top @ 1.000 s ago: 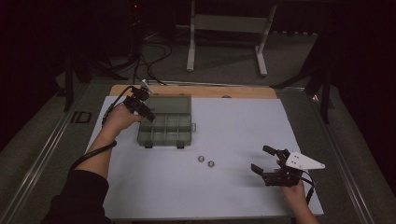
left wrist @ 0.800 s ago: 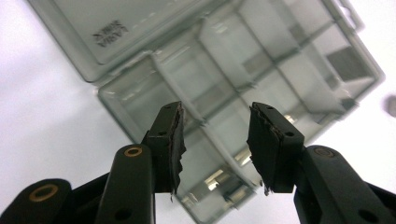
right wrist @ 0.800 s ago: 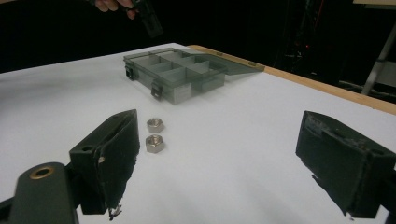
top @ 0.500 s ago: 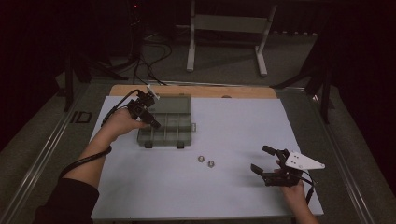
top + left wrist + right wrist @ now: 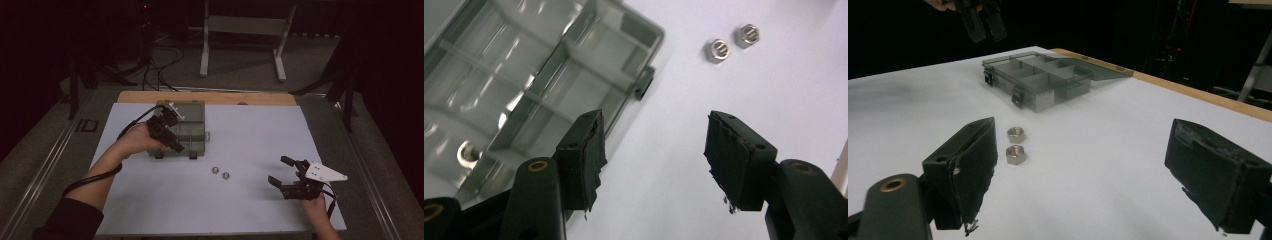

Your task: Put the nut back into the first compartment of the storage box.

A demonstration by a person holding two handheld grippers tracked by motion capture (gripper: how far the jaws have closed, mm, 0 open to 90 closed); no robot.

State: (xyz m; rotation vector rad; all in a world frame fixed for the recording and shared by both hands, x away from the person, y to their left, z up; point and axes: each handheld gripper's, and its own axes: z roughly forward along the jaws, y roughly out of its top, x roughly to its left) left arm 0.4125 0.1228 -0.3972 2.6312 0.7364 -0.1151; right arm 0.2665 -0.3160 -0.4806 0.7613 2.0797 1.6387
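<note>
The surface (image 5: 250, 140), covered in a white sheet, carries a smoky translucent organiser box (image 5: 186, 131) toward its far left, lid swung open and lying flat behind it. Two loose hex nuts (image 5: 220, 172) lie side by side on the bare sheet, near the box's front latch side and well apart from the right tongs (image 5: 284, 174).

The step in hand looks like gathering the nuts into the box. The left tongs (image 5: 172, 141) hang over the box's near front corner, jaws spread and holding nothing, tilted toward the nuts. To do it well, I judge they should come down with one pad on each side of a single nut, square on its flats, since the pair lie so close that a sloppy close could nudge the other away. The right tongs rest low at the near right of the surface, jaws wide apart and unladen.

Through the left gripper view, the box shows several divided compartments; one nut (image 5: 468, 153) already sits in a compartment, and those of the others that can be seen look empty.
</note>
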